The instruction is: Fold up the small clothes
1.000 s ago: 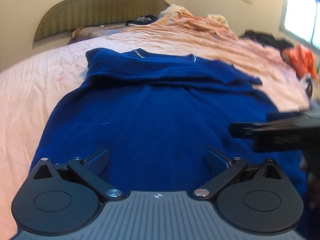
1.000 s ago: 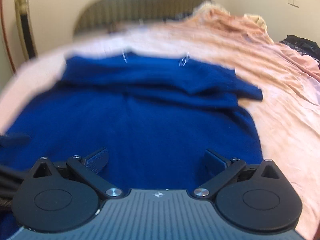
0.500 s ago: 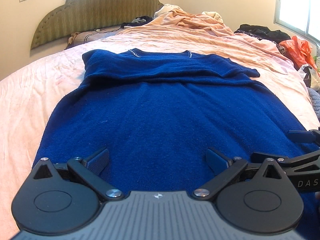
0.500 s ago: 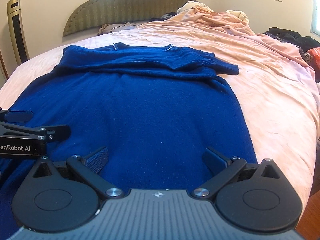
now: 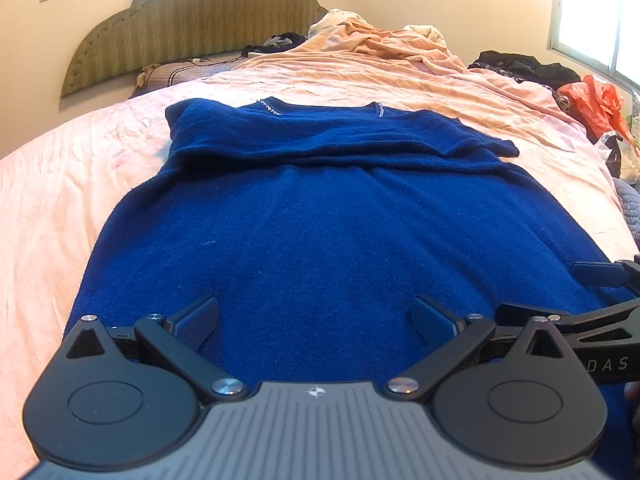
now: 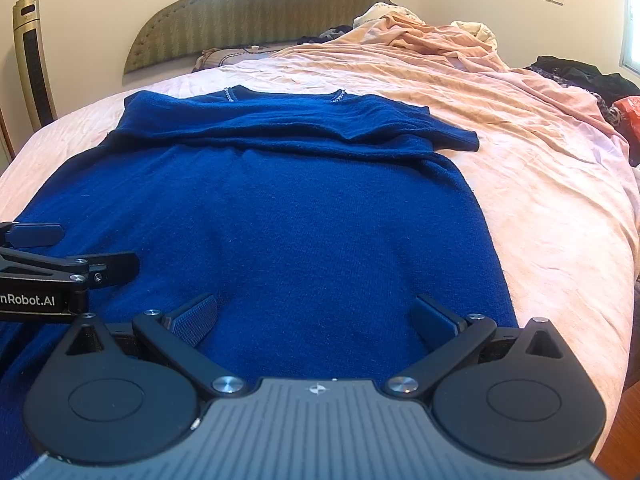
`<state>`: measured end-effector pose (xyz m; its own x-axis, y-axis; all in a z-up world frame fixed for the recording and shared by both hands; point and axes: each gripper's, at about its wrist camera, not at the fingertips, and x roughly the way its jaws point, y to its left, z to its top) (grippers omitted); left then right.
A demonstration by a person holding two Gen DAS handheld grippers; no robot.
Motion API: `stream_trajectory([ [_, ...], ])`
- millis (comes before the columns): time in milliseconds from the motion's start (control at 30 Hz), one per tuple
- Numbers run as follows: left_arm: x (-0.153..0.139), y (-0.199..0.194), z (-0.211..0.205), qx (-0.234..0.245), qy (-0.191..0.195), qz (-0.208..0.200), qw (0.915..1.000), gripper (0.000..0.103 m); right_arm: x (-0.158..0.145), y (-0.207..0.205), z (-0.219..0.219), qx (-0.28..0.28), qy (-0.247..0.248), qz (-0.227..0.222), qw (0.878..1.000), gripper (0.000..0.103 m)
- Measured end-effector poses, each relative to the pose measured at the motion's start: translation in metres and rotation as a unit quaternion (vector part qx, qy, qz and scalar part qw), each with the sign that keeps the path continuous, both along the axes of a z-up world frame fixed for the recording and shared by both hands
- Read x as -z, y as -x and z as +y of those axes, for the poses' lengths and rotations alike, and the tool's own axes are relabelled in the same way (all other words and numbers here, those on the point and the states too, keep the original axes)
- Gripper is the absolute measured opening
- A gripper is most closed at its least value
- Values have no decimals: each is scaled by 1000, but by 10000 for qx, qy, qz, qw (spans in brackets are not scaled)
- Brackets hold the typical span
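- The blue sweater (image 5: 320,240) lies flat on the pink bedsheet (image 5: 52,200), neckline far away toward the headboard (image 5: 192,20), hem at the near edge under both tools.
- Its sleeves look already folded across the chest, forming a thick band (image 6: 288,128) that runs left to right.
- The sweater's long axis runs straight away from both cameras, so the fingers point along it, from hem to collar.
- The left gripper (image 5: 316,320) has its jaws spread wide, nothing between them but knit fabric lying below; it grips nothing.
- The right gripper (image 6: 316,320) is likewise wide open and empty, hovering low over the hem on the sweater's right half (its outer finger sits close to the side edge).
- Each tool shows in the other's view, level with it, so neither is nearer; the hem corners lie just outward and below each one.
- My judgement: the next step is pinching the hem at both sides and carrying it forward toward the collar.
- Whether the pads already touch the cloth, I cannot tell.
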<state>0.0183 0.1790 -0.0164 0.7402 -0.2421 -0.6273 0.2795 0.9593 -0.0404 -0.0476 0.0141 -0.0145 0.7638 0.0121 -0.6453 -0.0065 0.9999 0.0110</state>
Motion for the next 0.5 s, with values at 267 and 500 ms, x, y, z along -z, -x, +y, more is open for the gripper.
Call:
stream_trajectory([
  [267,0,0,0,-12,-23,-2,10000,103,0,0,0,-1,-3,2,10000,103],
  [500,0,2,2,-68,18,-3,10000,103,0,0,0,3,-7,1,10000,103],
])
